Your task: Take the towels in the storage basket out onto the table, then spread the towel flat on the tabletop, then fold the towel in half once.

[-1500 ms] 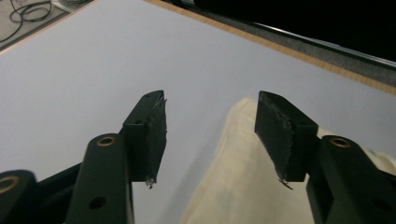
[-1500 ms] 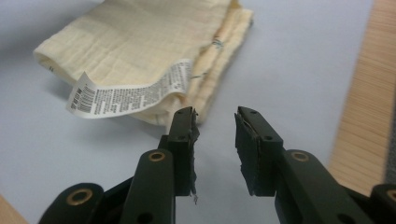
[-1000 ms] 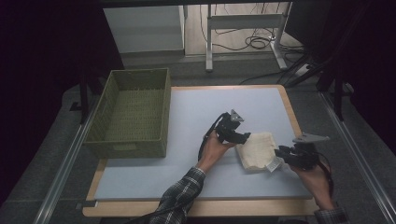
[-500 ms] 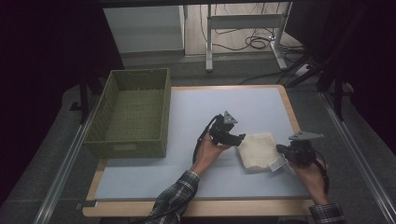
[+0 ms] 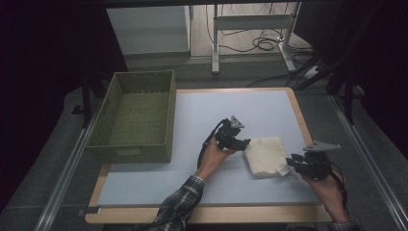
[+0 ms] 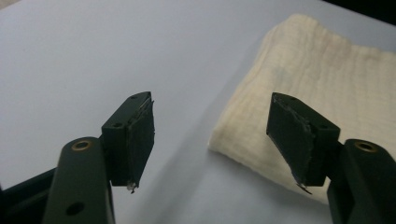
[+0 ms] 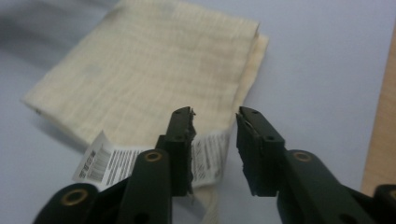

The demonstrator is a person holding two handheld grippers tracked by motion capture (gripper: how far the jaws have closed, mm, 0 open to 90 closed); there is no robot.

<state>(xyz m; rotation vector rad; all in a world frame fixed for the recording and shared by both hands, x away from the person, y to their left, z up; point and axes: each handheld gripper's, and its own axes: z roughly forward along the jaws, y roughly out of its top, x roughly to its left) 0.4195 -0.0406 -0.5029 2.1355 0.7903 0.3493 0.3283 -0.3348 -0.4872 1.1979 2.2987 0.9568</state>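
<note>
At the near edge of the high view two forearms come in, the left one in a plaid sleeve [image 5: 180, 204], each hand carrying a tool. The right tool [image 5: 290, 166] sits at the near right corner of a folded cream cloth [image 5: 263, 154]; its jaws stand a little apart after just opening, and in the right gripper view they hover over the cloth's white printed label [image 7: 116, 161], gripping nothing as far as the slightly blurred close-up lets me judge. The left tool [image 5: 244, 143] rests at the cloth's left edge with its jaws held moderately wide, having just narrowed somewhat; in the left gripper view the cloth's corner [image 6: 261, 135] lies between and beyond them, apart from both pads. The cloth itself lies flat, folded into a rough square, on the right half of the surface [image 5: 202, 110], between the two tools. That surface is a pale blue-grey mat set on a wooden board whose light edge [image 5: 207, 215] shows along the near and right sides. On the left, partly overhanging the mat, stands an olive-green woven basket [image 5: 113, 103], rectangular and well apart from the cloth. Metal rails [image 5: 67, 166] flank the board on a grey floor. Farther back stand a white desk frame [image 5: 250, 24], a pale cabinet [image 5: 149, 29] and loose black cables [image 5: 262, 43] on a wooden floor, with darkness on both sides.
</note>
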